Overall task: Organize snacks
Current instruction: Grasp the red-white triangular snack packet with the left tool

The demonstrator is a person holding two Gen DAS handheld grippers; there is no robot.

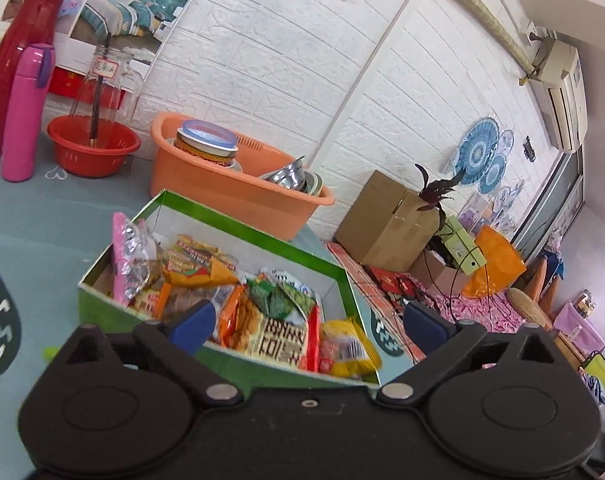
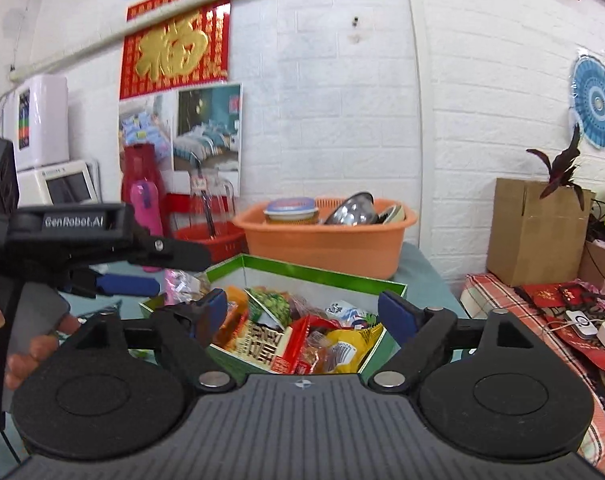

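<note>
I have both grippers backed off from the green box (image 1: 238,220), and each one stands with its jaws wide apart and nothing between the pads. From the left gripper (image 1: 314,322) I look down into the box at about twelve o'clock. It sits on the blue-grey tabletop (image 1: 42,208) with its near wall just under my blue fingertips (image 1: 196,318). The snacks (image 1: 262,312) are all inside it, heaped rather than lined up: a pink packet (image 1: 124,256) stands on edge against the wall at ten o'clock, orange and yellow bags lie flat across the middle, and a yellow packet (image 1: 352,346) rests in the corner at four o'clock. I judge the box serves as the collecting place, which is why nothing loose shows on the tabletop around it.

From the right gripper (image 2: 302,312) the same box lies straight ahead at twelve o'clock. At nine o'clock I see the other gripper held level by a hand (image 2: 34,344), pointing toward the box.

The orange basin (image 2: 326,240) with bowls stands behind the box at twelve o'clock, close to the wall, so it stays clear of my reach. With the jaws empty, I judge the sorting is near its end.
</note>
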